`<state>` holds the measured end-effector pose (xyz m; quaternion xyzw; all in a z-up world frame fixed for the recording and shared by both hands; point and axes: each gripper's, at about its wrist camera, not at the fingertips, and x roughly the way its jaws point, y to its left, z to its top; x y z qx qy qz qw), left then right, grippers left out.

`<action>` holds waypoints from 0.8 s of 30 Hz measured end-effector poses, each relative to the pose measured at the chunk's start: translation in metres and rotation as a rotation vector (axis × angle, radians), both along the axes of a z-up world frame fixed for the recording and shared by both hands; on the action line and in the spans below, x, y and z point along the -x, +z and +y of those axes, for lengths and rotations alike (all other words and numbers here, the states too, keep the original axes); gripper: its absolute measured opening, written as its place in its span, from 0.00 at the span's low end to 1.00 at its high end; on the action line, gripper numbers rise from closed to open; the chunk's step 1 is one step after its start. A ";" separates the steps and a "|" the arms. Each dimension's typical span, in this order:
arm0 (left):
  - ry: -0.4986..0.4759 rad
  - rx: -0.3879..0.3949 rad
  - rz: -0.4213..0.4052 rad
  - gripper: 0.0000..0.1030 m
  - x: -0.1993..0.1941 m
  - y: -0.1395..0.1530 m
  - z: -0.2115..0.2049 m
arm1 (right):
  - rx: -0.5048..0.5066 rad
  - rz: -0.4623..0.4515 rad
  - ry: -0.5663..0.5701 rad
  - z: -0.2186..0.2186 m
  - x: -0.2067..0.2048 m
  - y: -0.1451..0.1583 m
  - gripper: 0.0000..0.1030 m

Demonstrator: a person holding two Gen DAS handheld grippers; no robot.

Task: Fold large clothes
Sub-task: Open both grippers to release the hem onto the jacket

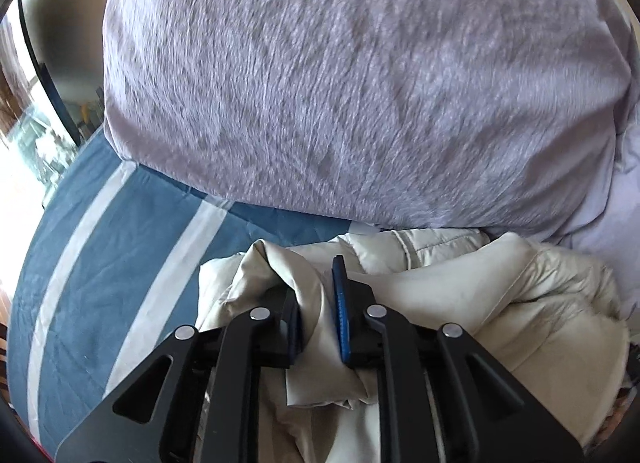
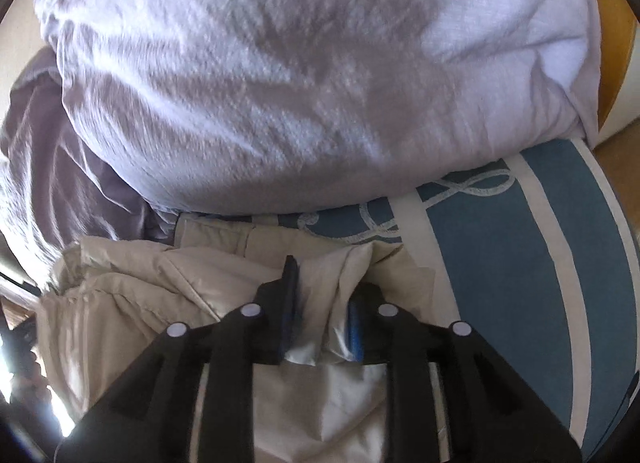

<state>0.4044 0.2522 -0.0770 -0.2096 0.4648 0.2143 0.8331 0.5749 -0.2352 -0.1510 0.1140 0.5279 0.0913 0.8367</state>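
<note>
While both tools point steeply down at the bed, a cream padded jacket lies bunched on the blue-and-white striped cover at the near side, its far edge touching a large lilac duvet.

Left tool: jaws slightly apart, a fold of jacket fabric standing between them; the pads do not look pressed on it. I judge the hold released or nearly so.

Right tool: jaws a little wider, a fabric ridge with silvery lining between them, also slack.

Step in hand, as I judge it: laying down a fold at the jacket's far edge. To do it well, open both tools fully before lifting, so no cloth drags up with the pads; lift straight, both sides together, so the fold stays square.

Edges and room: striped cover lies bare to the left of the jacket in the left view and to the right in the right view. Far side is blocked by the duvet; no room to spread that way.
</note>
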 end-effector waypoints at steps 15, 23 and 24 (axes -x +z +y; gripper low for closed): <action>-0.051 -0.085 -0.099 0.74 0.004 0.061 -0.014 | 0.007 -0.148 0.162 0.022 0.044 0.062 0.49; -0.167 -0.083 -0.083 0.74 0.008 0.051 -0.065 | 0.009 -0.107 0.372 0.105 0.057 0.045 0.49; -0.179 -0.080 -0.080 0.74 0.008 0.049 -0.071 | 0.007 -0.100 0.384 0.113 0.057 0.043 0.49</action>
